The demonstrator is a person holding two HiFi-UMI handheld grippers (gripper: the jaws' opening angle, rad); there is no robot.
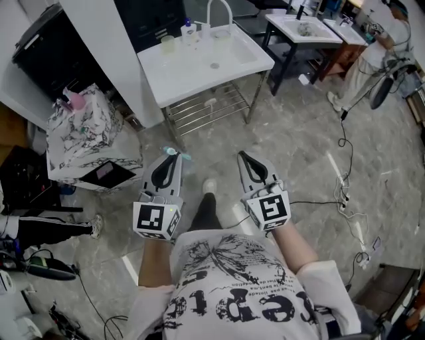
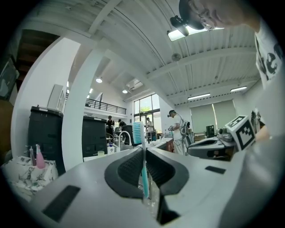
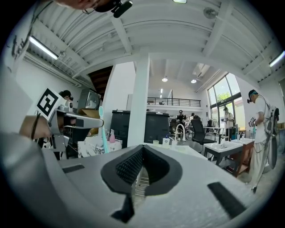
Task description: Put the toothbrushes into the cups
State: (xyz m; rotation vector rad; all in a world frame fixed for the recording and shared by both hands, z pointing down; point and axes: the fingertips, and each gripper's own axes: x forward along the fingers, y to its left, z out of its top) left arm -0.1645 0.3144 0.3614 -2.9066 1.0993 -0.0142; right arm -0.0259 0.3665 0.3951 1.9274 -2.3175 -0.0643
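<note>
In the head view my left gripper (image 1: pixel 167 158) is shut on a teal toothbrush (image 1: pixel 175 155), level and pointing toward a white sink table (image 1: pixel 247 58) a good step ahead. In the left gripper view the toothbrush (image 2: pixel 144 171) stands upright between the pads, bristle head up. My right gripper (image 1: pixel 244 158) hangs beside it, shut, with nothing between its pads (image 3: pixel 133 162). A pale green cup (image 1: pixel 167 44) stands at the sink's back left, next to a small bottle (image 1: pixel 189 30) and the faucet (image 1: pixel 220 12). The right gripper view shows the cup (image 3: pixel 155 142) far off.
A marble-patterned cabinet (image 1: pixel 89 136) with a pink bottle (image 1: pixel 76 101) stands at the left, beside a white pillar (image 1: pixel 109 50). Cables (image 1: pixel 345 192) trail over the floor at the right. A second sink table (image 1: pixel 307 28) and a person (image 1: pixel 375 50) are at the back right.
</note>
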